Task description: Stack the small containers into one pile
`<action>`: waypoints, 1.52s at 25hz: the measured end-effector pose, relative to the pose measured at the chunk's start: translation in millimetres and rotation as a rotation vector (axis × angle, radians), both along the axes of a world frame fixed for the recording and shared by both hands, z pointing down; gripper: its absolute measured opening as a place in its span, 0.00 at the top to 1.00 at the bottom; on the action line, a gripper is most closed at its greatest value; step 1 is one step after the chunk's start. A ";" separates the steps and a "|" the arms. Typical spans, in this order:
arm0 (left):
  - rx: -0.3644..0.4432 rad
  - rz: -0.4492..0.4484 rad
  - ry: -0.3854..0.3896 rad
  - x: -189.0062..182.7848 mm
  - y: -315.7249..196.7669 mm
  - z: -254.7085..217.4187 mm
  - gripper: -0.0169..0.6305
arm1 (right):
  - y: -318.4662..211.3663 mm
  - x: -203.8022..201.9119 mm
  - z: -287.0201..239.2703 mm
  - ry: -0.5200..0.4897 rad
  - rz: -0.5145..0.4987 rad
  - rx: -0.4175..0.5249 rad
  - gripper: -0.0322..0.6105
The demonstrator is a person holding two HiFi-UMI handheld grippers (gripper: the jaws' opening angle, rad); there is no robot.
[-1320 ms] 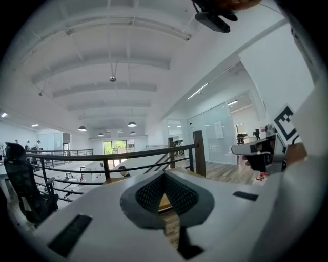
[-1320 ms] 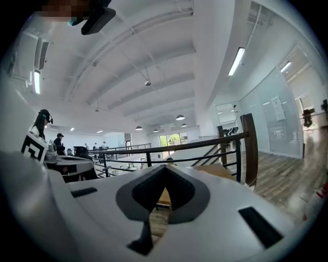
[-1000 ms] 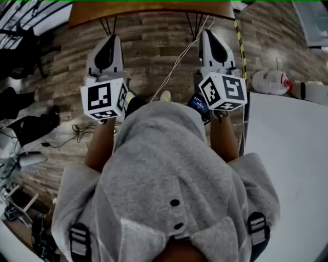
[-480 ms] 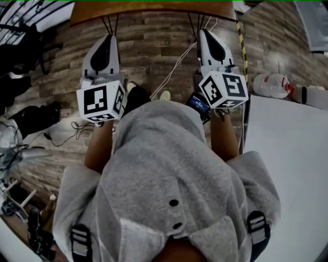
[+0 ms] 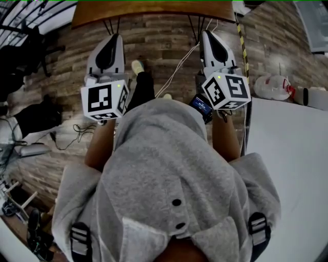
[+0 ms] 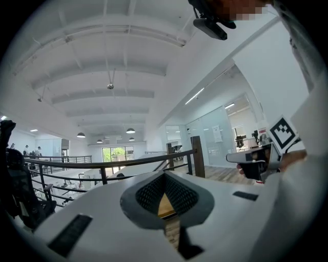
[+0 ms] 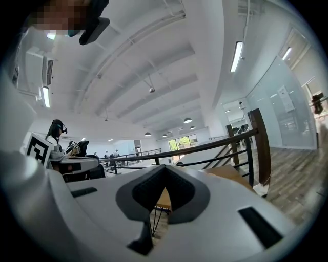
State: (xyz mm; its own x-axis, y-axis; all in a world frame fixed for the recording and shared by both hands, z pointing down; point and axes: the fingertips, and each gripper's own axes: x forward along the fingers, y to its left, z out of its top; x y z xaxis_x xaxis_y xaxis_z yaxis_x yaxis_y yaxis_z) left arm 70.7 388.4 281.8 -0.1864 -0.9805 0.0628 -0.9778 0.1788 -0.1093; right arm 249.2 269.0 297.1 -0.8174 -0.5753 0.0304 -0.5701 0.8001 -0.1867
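Short of the far table (image 5: pixel 154 9), left gripper (image 5: pixel 108 45) and right gripper (image 5: pixel 211 42) are hovering level, fingers fully closed, holding nothing. No small containers are showing anywhere; weight, grasp spot unjudgeable.

Left gripper (image 5: pixel 111 38), right gripper (image 5: pixel 207 35) white; cubes (image 5: pixel 104 98) black-white squares; hoodie (image 5: pixel 164 169) grey; floor (image 5: pixel 154 38) brown planks; table (image 5: pixel 154 7) tan.
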 end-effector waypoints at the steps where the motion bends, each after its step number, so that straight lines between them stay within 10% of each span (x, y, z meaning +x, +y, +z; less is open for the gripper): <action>1: 0.005 0.002 -0.002 1.1 -1.9 -1.7 0.96 | -1.8 1.5 -1.4 -0.005 0.003 0.003 0.93; 21: 0.003 0.036 0.004 -3.0 -62.4 8.9 0.96 | -53.7 -10.5 12.1 -0.010 0.002 -0.013 0.93; 38: -0.031 0.047 0.061 -112.8 -163.7 31.0 0.96 | -153.1 -131.0 28.8 0.055 -0.022 -0.033 0.93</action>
State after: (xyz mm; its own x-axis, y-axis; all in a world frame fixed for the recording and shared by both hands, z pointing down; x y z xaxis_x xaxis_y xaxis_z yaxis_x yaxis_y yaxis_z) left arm -42.1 224.7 312.8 -0.1353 -0.9855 0.1026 -0.9900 0.1303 -0.0538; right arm 118.2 115.9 326.0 -0.8262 -0.5554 0.0942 -0.5628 0.8064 -0.1818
